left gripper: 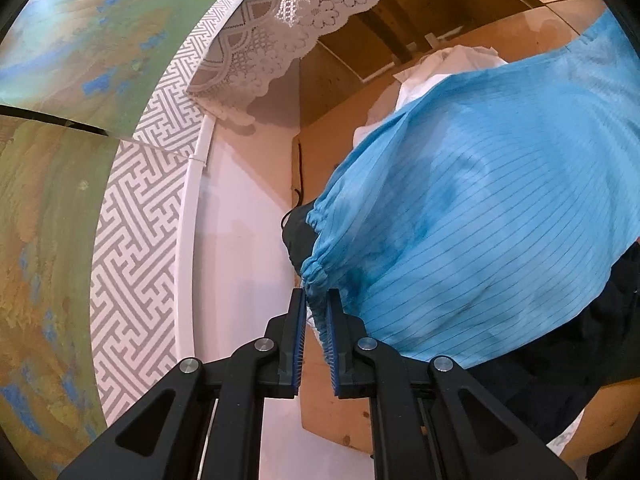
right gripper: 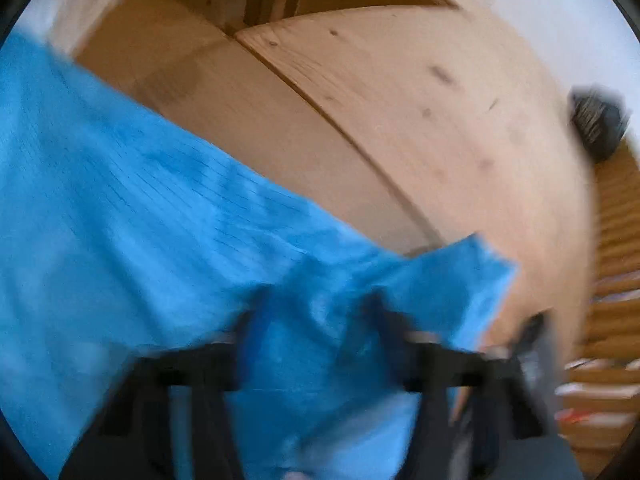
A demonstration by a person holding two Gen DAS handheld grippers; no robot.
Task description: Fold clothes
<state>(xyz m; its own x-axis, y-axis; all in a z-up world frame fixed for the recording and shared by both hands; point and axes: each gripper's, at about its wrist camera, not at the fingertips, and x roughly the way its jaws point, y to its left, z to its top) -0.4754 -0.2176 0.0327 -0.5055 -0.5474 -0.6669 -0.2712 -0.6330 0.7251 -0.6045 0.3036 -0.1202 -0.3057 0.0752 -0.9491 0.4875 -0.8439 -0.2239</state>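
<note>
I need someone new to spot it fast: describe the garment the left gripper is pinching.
Start at the wooden table. Above it hangs a bright blue garment with thin dark pinstripes, its gathered elastic hem pinched by the left gripper. The white cloth behind it is plain, and the dark fabric under it has no stripes.

A white lace cloth (left gripper: 304, 12) hangs over an edge above the wooden worktop (left gripper: 332, 412). A painted green-and-blue panel (left gripper: 80, 52) with a white key-pattern border (left gripper: 132, 216) stands beside it.

Your left gripper (left gripper: 317, 304) pinched gathered elastic hem of blue striped garment (left gripper: 480, 208); cloth hung over wooden table (left gripper: 332, 420), dark fabric (left gripper: 560, 360) beneath.
</note>
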